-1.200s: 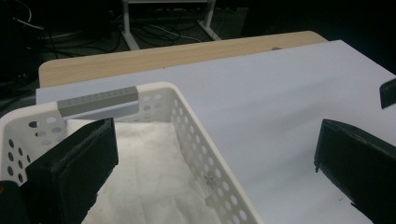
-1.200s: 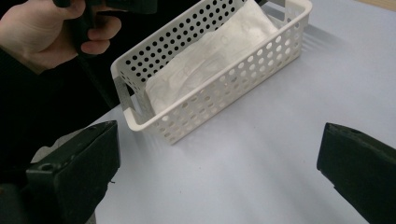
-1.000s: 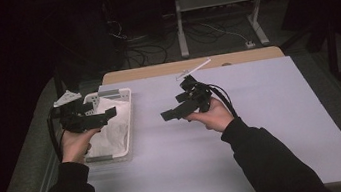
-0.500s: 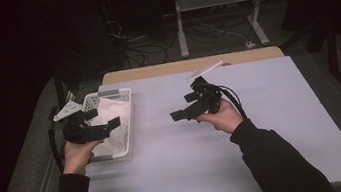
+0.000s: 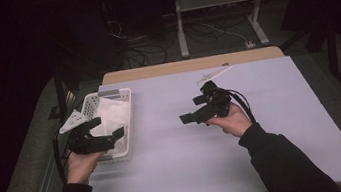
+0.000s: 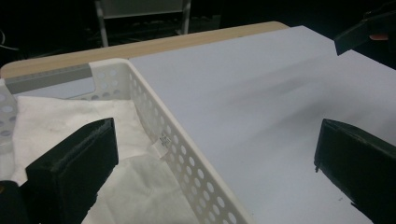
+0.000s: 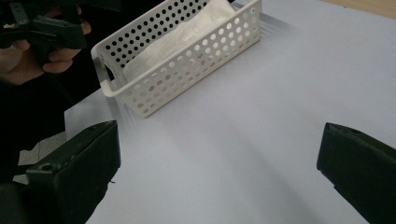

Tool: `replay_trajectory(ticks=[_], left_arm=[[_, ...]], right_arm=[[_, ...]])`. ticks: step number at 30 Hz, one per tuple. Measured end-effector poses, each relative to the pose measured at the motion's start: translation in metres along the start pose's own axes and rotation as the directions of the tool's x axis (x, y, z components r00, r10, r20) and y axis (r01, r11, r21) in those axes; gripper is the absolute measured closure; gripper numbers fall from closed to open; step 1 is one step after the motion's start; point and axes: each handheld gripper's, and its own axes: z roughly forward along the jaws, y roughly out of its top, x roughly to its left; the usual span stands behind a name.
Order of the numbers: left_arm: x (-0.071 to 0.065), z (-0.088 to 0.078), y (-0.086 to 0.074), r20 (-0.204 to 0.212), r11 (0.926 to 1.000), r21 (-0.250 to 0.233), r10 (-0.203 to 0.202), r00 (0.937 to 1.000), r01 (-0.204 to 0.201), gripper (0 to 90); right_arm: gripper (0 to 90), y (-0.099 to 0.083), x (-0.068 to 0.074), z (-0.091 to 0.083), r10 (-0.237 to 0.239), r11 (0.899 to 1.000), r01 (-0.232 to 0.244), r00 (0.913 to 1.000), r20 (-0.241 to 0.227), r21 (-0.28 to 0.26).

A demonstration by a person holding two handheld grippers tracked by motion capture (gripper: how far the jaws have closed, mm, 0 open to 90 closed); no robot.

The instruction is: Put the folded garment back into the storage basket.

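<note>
We hold both the left gripper [image 5: 107,127] and the right gripper [image 5: 191,109] wide open and empty; we should lower the left squarely onto the cloth [image 5: 110,115] below it in the basket [image 5: 129,124].

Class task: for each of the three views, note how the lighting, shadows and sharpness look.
High view: dim, room behind nearly black, table evenly lit. Left gripper view: basket rim sharp, a soft dark streak across the table, near jaws blurred. Right gripper view: basket crisp, faint shadow at its foot, jaws soft at the edges.
</note>
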Motion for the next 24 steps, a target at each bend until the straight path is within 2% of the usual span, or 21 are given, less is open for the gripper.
replay_trajectory(ticks=[8,9,12,18,19,24], left_arm=[[-0.006,-0.005,-0.012,0.003,0.9999,-0.015,-0.004,1.0,0.004,0.0],[-0.007,-0.006,-0.017,-0.003,0.9999,-0.013,0.007,1.0,-0.007,0.0],[-0.007,-0.006,-0.02,0.009,0.9999,-0.01,-0.001,1.0,0.001,0.0],[-0.007,-0.01,-0.027,0.0,0.9994,-0.035,-0.007,1.0,0.007,0.0],[-0.009,-0.011,-0.03,-0.008,0.9996,-0.029,0.0,1.0,0.0,0.0],[-0.011,-0.013,-0.036,-0.01,0.9989,-0.044,-0.012,0.9999,0.012,0.0]], right_arm=[[0.0,-0.009,-0.006,-0.011,0.005,1.0,-0.005,0.9998,0.017,-0.02],[0.0,-0.012,-0.009,-0.015,0.004,1.0,-0.004,0.9996,0.028,-0.028],[0.0,-0.017,-0.011,-0.02,0.005,0.999,-0.004,0.9993,0.037,-0.035],[0.0,-0.019,-0.013,-0.023,0.007,0.999,-0.006,0.9992,0.039,-0.037],[0.0,-0.027,-0.018,-0.031,0.014,0.999,-0.011,0.9985,0.053,-0.045],[0.0,-0.033,-0.021,-0.038,0.012,0.999,-0.009,0.9979,0.064,-0.047]])
